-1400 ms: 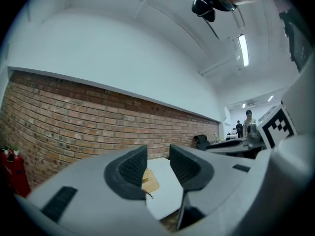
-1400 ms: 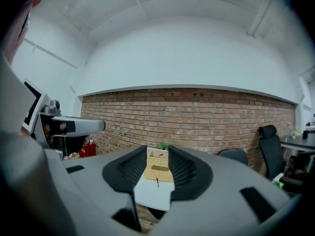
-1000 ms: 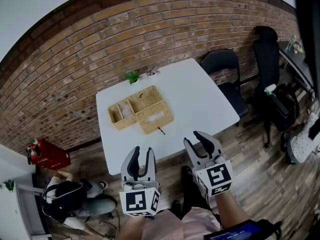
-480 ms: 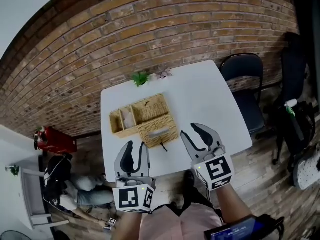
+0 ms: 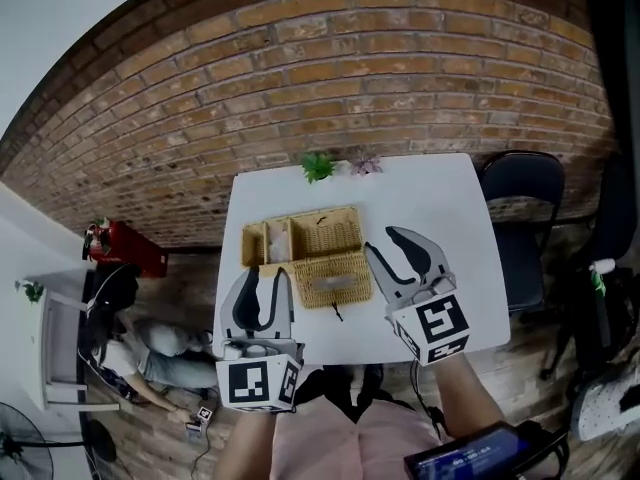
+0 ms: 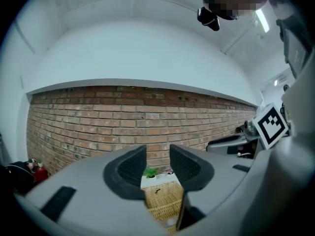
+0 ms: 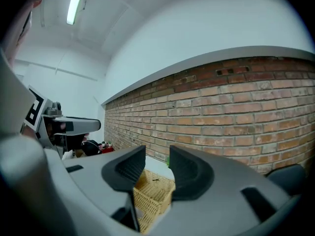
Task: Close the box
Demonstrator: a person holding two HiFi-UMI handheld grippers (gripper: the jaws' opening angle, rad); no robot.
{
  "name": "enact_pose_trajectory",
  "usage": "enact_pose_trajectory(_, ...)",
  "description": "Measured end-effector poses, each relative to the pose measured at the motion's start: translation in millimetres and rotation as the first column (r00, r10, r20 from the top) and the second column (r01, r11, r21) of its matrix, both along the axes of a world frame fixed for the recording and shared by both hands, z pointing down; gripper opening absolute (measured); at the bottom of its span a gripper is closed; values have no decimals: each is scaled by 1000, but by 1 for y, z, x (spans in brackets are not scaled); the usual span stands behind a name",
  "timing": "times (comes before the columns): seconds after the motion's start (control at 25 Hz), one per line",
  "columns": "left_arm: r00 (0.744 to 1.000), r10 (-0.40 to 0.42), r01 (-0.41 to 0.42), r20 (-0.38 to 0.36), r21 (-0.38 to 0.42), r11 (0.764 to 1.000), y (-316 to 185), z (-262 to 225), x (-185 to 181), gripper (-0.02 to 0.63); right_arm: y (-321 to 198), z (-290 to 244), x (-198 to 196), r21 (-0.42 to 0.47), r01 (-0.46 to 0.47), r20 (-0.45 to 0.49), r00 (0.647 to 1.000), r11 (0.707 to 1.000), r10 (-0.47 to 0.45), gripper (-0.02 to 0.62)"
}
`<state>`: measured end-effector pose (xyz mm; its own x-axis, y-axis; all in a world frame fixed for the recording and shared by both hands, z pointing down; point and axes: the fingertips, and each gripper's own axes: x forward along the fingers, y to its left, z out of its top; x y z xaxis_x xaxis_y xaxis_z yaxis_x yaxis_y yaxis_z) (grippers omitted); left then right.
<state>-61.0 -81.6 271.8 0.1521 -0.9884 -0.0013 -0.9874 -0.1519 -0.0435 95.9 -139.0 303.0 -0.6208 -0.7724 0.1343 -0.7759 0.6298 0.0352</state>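
A woven wicker box with inner compartments stands on the white table. Its lid lies folded out flat toward me, a short dark tab at its front edge. My left gripper hovers open over the table's near left edge, just left of the lid. My right gripper hangs open just right of the lid; its jaws have just been opening, with nothing between them. In the left gripper view the box shows below the open jaws. In the right gripper view the box sits low between the jaws.
A small green plant and a pinkish one stand at the table's far edge against the brick wall. A black chair is at the right. A red object and dark bags lie on the floor at left.
Both grippers have come forward from in front of the table to either side of the open lid. The table and box now sit closer and more centred.
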Motion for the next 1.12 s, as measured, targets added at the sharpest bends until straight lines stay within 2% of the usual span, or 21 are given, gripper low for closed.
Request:
enact_pose_trajectory(0.16,1000,-22,22,-12,-29,999,-16,18,-12,150,-13,14,-11,-26,32,-22,999,999,-33,161)
enact_pose_trajectory(0.48,998,16,-26,-62,-158,987,-46,90,-17,173,-35,82,-22,-164,53,-66,996,985,-64,179)
enact_pose_trajectory(0.76,995,43,-65,-91,-254,965,-46,157,-15,184,-24,154,-25,-311,59,-99,991,949,-94,193)
enact_pose_trajectory(1.12,988,64,-113,-142,-369,922,-15,226,-7,216,17,217,-23,-438,60,-123,984,897,-126,209)
